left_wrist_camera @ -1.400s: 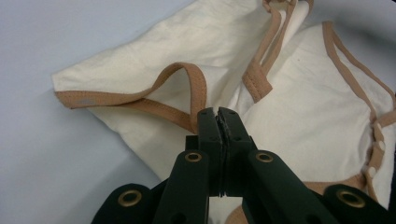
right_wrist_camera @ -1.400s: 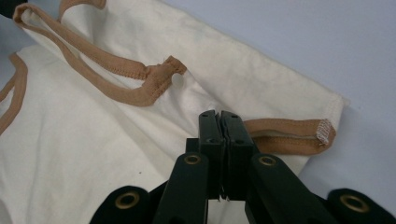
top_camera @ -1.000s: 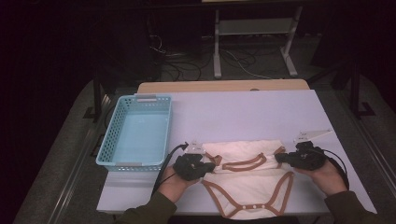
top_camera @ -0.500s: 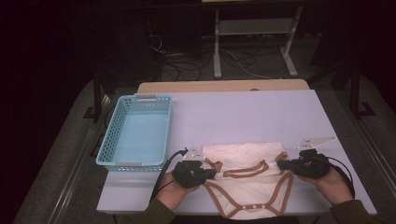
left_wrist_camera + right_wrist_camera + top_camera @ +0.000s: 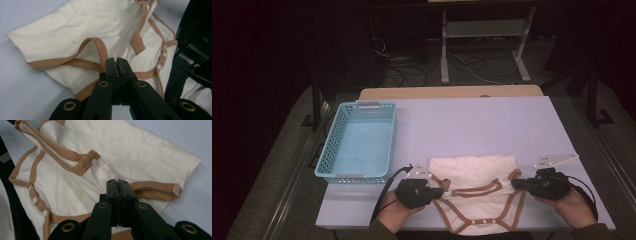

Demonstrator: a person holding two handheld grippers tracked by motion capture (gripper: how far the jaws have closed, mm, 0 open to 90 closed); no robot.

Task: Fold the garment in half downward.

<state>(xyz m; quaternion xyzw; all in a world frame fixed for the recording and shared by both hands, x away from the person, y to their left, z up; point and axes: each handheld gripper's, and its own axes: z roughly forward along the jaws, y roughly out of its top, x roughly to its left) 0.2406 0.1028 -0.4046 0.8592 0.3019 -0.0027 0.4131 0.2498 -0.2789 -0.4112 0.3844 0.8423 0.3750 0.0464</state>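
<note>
A cream baby bodysuit [image 5: 474, 172] with tan trim and snap buttons lies flat near the front edge of the lavender table [image 5: 472, 120]. My left gripper [image 5: 439, 192] is at its left side, jaws shut on the tan trim. In the left gripper view the trim [image 5: 96, 53] runs into the closed left gripper [image 5: 116, 60]. My right gripper [image 5: 515, 184] is at the garment's right side. In the right gripper view the right gripper [image 5: 118, 181] is shut on a tan-edged sleeve opening [image 5: 155, 188]. Both grippers point inward toward each other.
A light blue plastic basket [image 5: 332, 150] stands empty at the left of the table, just beyond my left hand. Bare tabletop stretches behind the garment. Past the table's far edge are a white metal stand [image 5: 484, 47] and floor cables.
Both grippers have drawn back toward the table's near edge, the right one more, and the bodysuit has come along with them, a little flatter.
</note>
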